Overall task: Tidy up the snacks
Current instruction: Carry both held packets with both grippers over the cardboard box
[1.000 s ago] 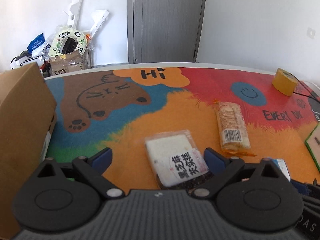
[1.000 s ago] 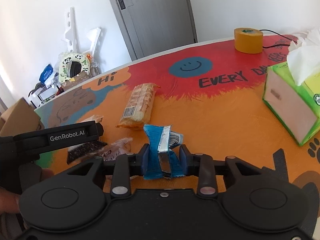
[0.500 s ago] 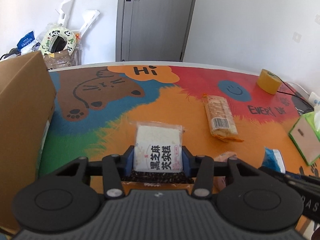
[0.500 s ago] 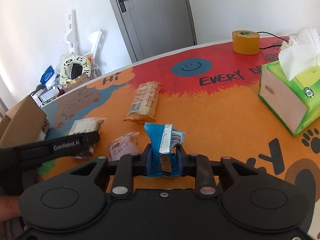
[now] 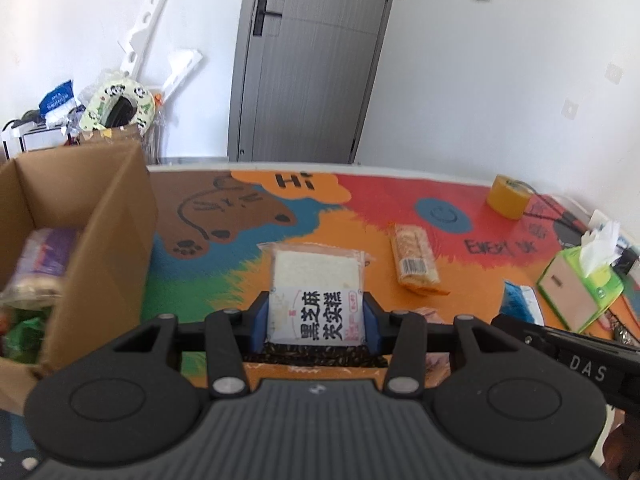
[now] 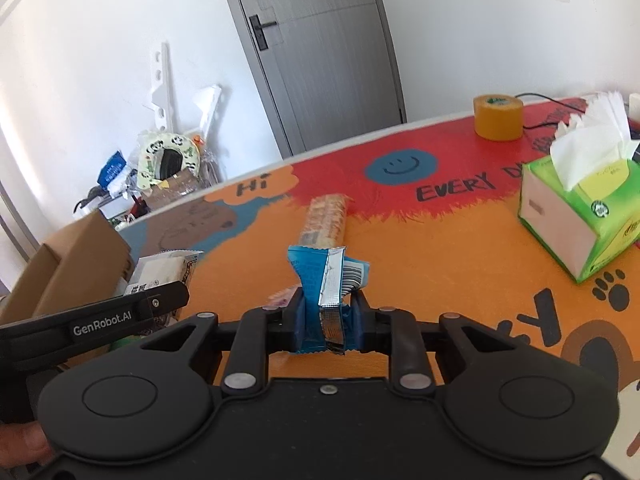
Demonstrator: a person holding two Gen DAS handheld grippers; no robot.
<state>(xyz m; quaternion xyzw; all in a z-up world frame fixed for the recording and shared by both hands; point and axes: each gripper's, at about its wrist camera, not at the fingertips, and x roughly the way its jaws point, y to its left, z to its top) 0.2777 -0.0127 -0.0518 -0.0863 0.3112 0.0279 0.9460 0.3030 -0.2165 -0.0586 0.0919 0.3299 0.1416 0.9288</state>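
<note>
Both hand-held grippers are loaded. Left hand-held gripper (image 5: 316, 318) has its blue pads pressed on the sides of a white cake pack (image 5: 316, 294) with black lettering, jaws partly closed around its width, the pack clear of the worktop (image 5: 248, 276). Those jaws have just been closing, with the pack between them. Right hand-held gripper (image 6: 326, 318) is pinched almost fully together on a crumpled blue wrapper (image 6: 324, 284), which stands up between the pads.

Off to the left sits an open cardboard box (image 5: 116, 220) that already has snacks in it. A long biscuit pack (image 5: 414, 258) and a small pink packet (image 6: 280, 298) lie on the worktop. A tissue box (image 6: 576, 216) and a tape roll (image 6: 498, 117) stand farther off and look like bystanders.

I'd judge the step to be the carry: two snacks picked up, neither yet put away. Next, each load likely needs to travel over the box's near wall, high enough not to catch the flap, and be let go inside, one after the other so the two tools don't crowd the opening.
</note>
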